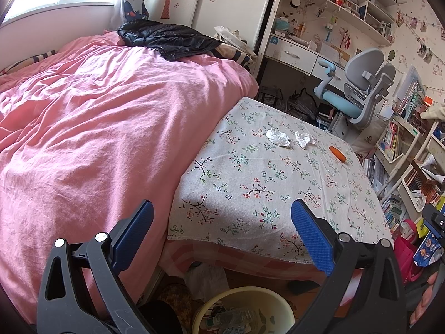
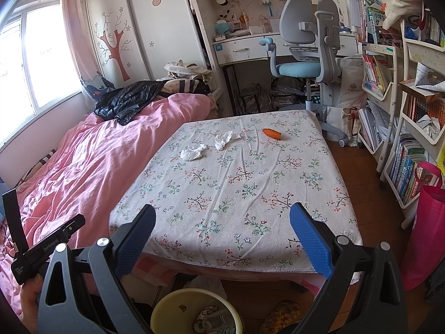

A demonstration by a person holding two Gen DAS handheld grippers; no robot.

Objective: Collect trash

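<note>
Both claws, your left claw (image 1: 222,233) and right claw (image 2: 222,236), hung spread and empty at the counter's (image 2: 222,183) near edge; two crumpled tissues (image 2: 193,151) and a carrot piece (image 2: 272,133) lay far ahead, the carrot rightward, nearer your right claw.

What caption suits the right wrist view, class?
Open right gripper faces a floral-clothed table holding two crumpled tissues and a carrot piece, bin below.

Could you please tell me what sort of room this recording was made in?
Most likely a child's bedroom: a bed with a pink duvet, a study desk with an ergonomic chair, and crowded bookshelves.
</note>
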